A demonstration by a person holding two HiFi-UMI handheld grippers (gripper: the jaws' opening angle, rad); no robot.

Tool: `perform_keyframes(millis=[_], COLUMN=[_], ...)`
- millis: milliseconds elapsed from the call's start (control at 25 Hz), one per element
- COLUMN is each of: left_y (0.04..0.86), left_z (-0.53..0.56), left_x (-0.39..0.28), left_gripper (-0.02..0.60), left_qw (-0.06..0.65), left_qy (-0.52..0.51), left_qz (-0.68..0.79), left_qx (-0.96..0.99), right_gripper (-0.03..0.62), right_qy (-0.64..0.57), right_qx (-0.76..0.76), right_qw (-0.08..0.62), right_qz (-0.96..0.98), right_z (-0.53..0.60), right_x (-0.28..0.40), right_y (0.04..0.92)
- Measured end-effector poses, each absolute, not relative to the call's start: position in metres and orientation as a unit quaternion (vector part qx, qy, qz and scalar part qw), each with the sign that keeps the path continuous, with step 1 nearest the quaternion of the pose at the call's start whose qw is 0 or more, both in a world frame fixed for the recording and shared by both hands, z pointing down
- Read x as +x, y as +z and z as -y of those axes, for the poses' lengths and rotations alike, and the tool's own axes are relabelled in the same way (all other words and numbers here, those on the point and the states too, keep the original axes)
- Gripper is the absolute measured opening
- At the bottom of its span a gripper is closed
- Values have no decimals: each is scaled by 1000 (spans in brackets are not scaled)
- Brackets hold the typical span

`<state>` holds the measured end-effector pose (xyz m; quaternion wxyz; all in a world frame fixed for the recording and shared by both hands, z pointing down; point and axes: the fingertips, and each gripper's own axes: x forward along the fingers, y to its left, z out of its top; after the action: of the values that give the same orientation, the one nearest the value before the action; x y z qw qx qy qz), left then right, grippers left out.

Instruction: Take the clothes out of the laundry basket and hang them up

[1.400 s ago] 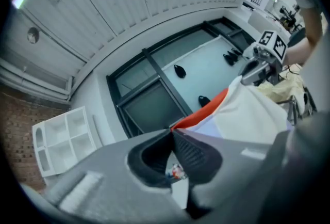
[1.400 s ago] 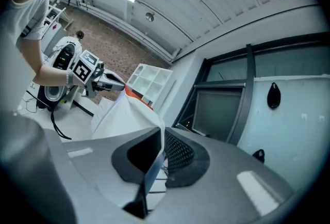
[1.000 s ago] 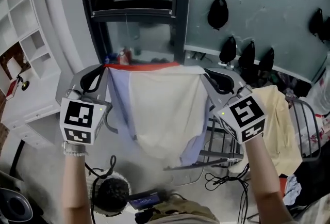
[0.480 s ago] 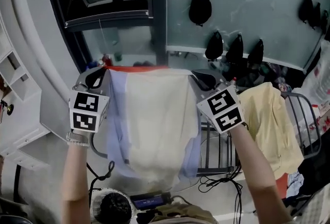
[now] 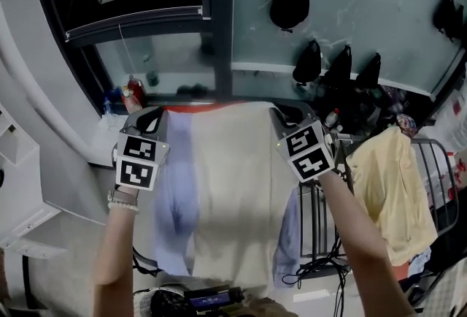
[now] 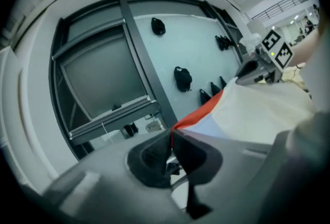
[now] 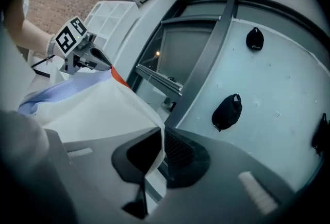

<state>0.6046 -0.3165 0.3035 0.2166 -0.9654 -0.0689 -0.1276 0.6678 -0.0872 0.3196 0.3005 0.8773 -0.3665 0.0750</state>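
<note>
A cream and pale blue garment with a red top edge (image 5: 226, 184) hangs spread between my two grippers in the head view. The left gripper (image 5: 153, 117) is shut on its top left corner, where the red edge meets the jaws (image 6: 171, 138). My right gripper (image 5: 281, 115) is shut on the top right corner; the cream cloth (image 7: 103, 109) runs into the closed jaws (image 7: 161, 153). The cloth drapes down in front of me and hides the floor below. The laundry basket is out of sight.
A metal drying rack (image 5: 321, 220) stands at the right with a yellow garment (image 5: 390, 191) draped over it. Ahead are a dark-framed window (image 5: 139, 16) and a pale wall with black hooks (image 5: 290, 1). Bottles (image 5: 133, 93) sit on the sill.
Both grippers have carried the spread garment forward toward the window and wall. The view has swung, so the rack with the yellow garment sits farther right and the white shelving has left the frame.
</note>
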Motion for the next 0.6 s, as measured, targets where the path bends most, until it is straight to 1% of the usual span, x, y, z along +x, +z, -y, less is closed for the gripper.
perform_keyframes(millis=[200,320,600], left_y=[354,385,471], left_z=[331,341,354], left_x=[644,663,685], left_gripper=[2,2,3], left_qw=[178,153,117], left_qy=[-147,-164,-235], left_qz=[82,84,98], left_qx=[-969,-971,-960], right_gripper=[21,21,21], right_qy=[97,120,207], right_qx=[870,860,808], right_qw=[335,344,389], right_qz=[348,358,391], right_z=[105,119,134], right_x=[717,738,757], right_y=[362,394,485])
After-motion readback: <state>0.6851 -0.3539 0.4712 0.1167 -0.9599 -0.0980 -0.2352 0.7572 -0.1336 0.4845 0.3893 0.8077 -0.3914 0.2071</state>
